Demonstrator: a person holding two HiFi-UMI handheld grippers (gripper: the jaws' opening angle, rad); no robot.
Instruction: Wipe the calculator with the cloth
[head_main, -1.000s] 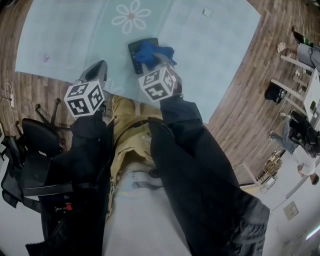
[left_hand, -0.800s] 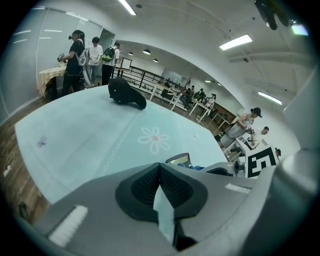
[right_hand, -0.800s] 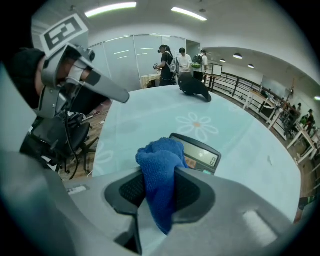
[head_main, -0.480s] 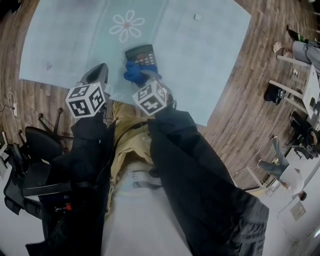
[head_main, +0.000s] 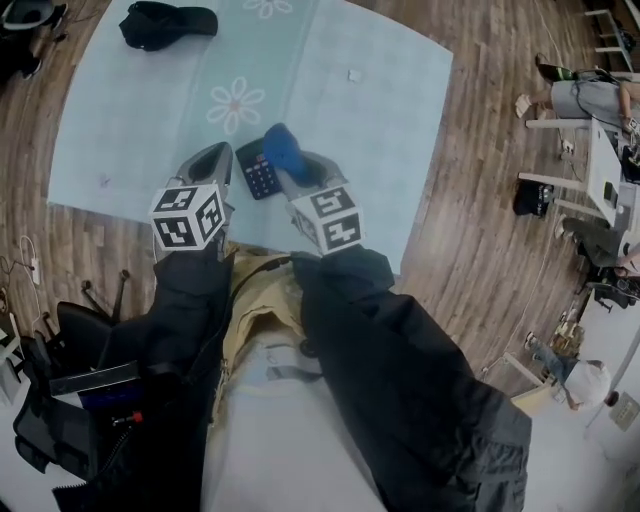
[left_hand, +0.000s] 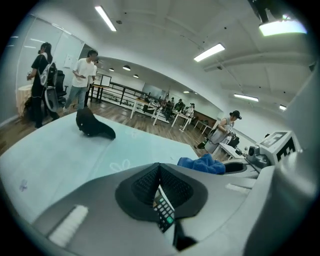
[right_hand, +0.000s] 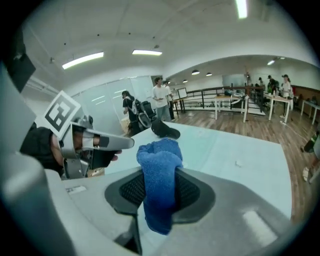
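Note:
A dark calculator (head_main: 259, 173) lies tilted over the pale teal mat (head_main: 380, 90), keys up. My left gripper (head_main: 229, 162) is at its left edge. In the left gripper view the jaws (left_hand: 160, 175) are shut, with the calculator (left_hand: 163, 212) pinched edge-on between the pads. A blue cloth (head_main: 284, 146) sits bunched at the calculator's far right corner, and my right gripper (head_main: 297, 170) is shut on it. In the right gripper view the cloth (right_hand: 159, 170) hangs between the jaws of that gripper (right_hand: 160, 186), and the left gripper (right_hand: 102, 142) shows close by on the left.
A black pouch-like object (head_main: 165, 22) lies at the mat's far end, and a small white scrap (head_main: 354, 74) to its right. Wooden floor (head_main: 480, 160) surrounds the mat. A black chair (head_main: 40, 420) stands at my left. People and desks stand further off on the right.
The calculator has come nearer to the left gripper, which now pinches its left edge. The cloth slid from the calculator's near end to its far right corner.

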